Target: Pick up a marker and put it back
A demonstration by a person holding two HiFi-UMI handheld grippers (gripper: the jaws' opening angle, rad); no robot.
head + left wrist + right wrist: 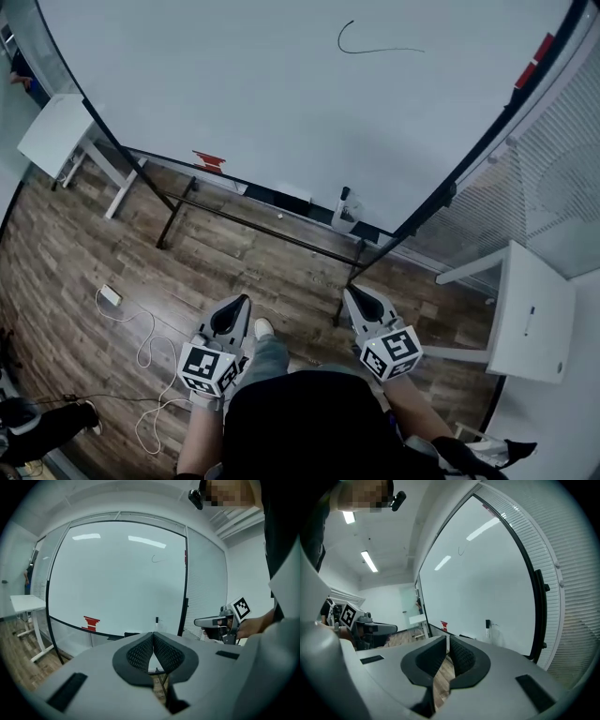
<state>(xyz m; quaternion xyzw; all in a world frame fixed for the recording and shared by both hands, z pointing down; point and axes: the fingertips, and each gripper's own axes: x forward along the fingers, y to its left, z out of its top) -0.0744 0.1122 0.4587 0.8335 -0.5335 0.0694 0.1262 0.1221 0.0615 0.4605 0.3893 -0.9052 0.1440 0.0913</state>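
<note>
Marker (344,195): stands upright, black cap up, at the lower edge of the board (281,94), toward its right end. Nothing touches it. It probably sits there so it is easy to reach while writing.
Left tool (153,639): jaws together with nothing between them. It points roughly level at the board and is well apart from the marker.
Right tool (446,644): jaws closed to a sliver and empty. It is held beside the left one and aimed the same way, with the marker a little right of its line.
Why both are held so: the person stands back on the floor (84,272) with the tools side by side at waist height. This looks like an approach stance, not a reach.
Board: stands on a dark frame. It carries a thin black scribble (375,45) near the top and a red block (208,161) low on the left.
Stage: by my reading the pick-up has not begun.
Next need: one tool has to open before it can close on the marker's barrel. The right one seems better placed.
Risk: the marker is slim and standing, so a nudge could tip it.
</note>
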